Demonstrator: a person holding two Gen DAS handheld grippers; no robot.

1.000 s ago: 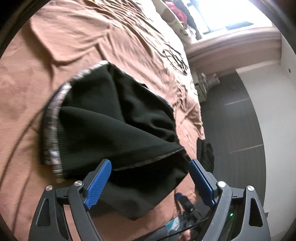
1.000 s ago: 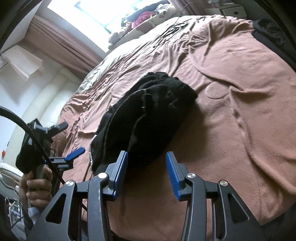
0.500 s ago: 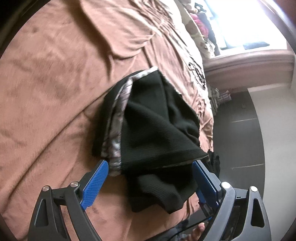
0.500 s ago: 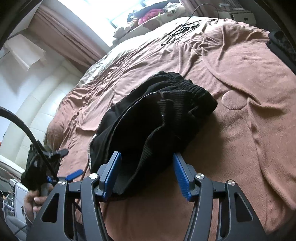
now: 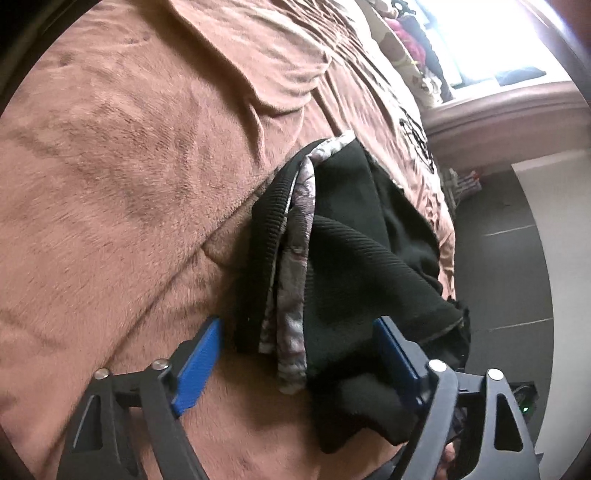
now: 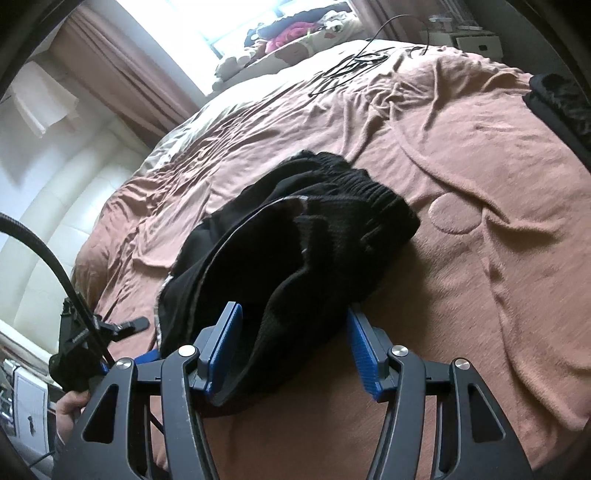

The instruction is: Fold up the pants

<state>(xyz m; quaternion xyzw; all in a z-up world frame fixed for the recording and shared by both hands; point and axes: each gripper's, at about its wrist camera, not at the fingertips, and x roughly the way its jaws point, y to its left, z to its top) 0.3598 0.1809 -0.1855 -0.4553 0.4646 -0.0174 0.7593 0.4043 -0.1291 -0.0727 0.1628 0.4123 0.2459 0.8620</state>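
Observation:
Black pants (image 5: 354, 266) with a grey patterned lining lie bunched in a loose fold on the brown blanket (image 5: 122, 192). My left gripper (image 5: 299, 354) straddles the near end of the bundle. Its jaws are closing; the right pad touches cloth and the left pad stands just clear of it. In the right wrist view the same pants (image 6: 306, 236) reach in between the blue pads of my right gripper (image 6: 293, 347). Those jaws stand apart around the near edge of the cloth and do not squeeze it. A person's hand (image 6: 70, 410) holds the left gripper at the lower left.
Black cables (image 6: 351, 66) lie on the far part of the bed. Clothes and pillows (image 6: 288, 33) are piled under the bright window. Another dark garment (image 6: 557, 99) sits at the right edge. The bed drops off to dark floor (image 5: 509, 258) just behind the pants.
My left gripper has come down closer to the pants and its jaws have narrowed around the bundle's end. My right gripper's jaws have widened and slid forward around the near edge of the cloth.

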